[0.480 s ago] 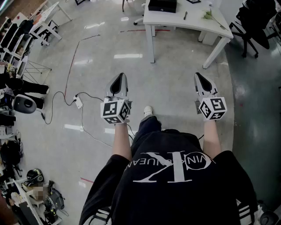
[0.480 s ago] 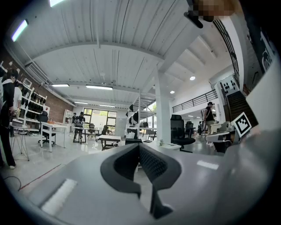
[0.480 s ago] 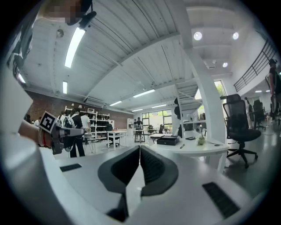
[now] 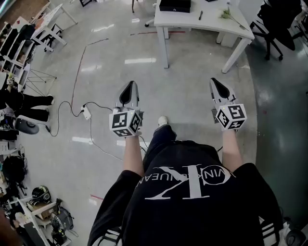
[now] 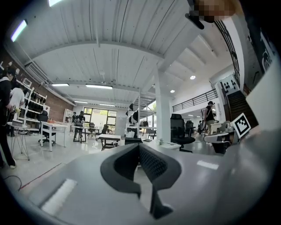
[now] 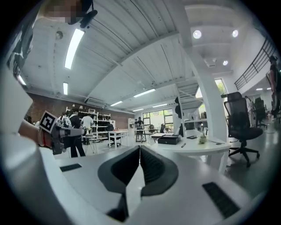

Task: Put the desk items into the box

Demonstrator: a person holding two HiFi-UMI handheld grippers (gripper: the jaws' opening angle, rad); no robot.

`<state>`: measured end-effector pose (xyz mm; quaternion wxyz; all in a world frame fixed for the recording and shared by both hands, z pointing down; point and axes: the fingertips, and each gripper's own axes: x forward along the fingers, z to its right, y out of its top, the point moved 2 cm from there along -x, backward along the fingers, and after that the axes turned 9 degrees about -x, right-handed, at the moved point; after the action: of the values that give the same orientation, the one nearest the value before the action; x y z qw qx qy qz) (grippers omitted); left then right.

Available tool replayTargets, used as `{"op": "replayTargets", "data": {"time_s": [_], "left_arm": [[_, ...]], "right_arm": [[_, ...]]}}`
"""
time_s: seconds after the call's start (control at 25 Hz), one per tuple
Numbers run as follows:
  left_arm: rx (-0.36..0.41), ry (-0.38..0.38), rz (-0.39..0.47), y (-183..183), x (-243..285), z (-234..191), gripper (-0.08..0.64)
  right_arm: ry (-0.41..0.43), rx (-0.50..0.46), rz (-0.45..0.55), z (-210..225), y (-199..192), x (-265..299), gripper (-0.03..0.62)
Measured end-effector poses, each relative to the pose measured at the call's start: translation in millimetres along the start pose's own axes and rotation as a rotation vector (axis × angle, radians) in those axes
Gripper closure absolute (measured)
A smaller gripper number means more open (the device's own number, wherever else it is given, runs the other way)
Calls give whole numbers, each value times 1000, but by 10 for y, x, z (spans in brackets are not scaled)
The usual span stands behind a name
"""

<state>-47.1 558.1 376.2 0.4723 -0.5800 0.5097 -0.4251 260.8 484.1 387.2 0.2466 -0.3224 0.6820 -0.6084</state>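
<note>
A white desk stands across the floor ahead of me. On it are a black box, a dark pen and a small green item. The right gripper view shows the same desk, the box, the pen and the green item far beyond the jaws. My left gripper and right gripper hover over bare floor, well short of the desk. Both are shut with nothing between their tips, as seen on the left gripper and the right gripper.
A black office chair stands right of the desk. A power strip and cable lie on the floor to my left. Racks, bags and clutter line the left wall. Other people stand by distant tables.
In the head view the desk has slid a little toward the top edge and both grippers sit slightly higher. Both grippers stay shut.
</note>
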Motion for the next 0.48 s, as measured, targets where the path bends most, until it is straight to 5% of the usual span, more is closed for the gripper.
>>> {"op": "replayTargets", "data": {"time_s": [0.48], "left_arm": [[-36,-1,-45,-100,389,-268,549]], "right_arm": [[-21,0,-38,170,-96,446,574]]}}
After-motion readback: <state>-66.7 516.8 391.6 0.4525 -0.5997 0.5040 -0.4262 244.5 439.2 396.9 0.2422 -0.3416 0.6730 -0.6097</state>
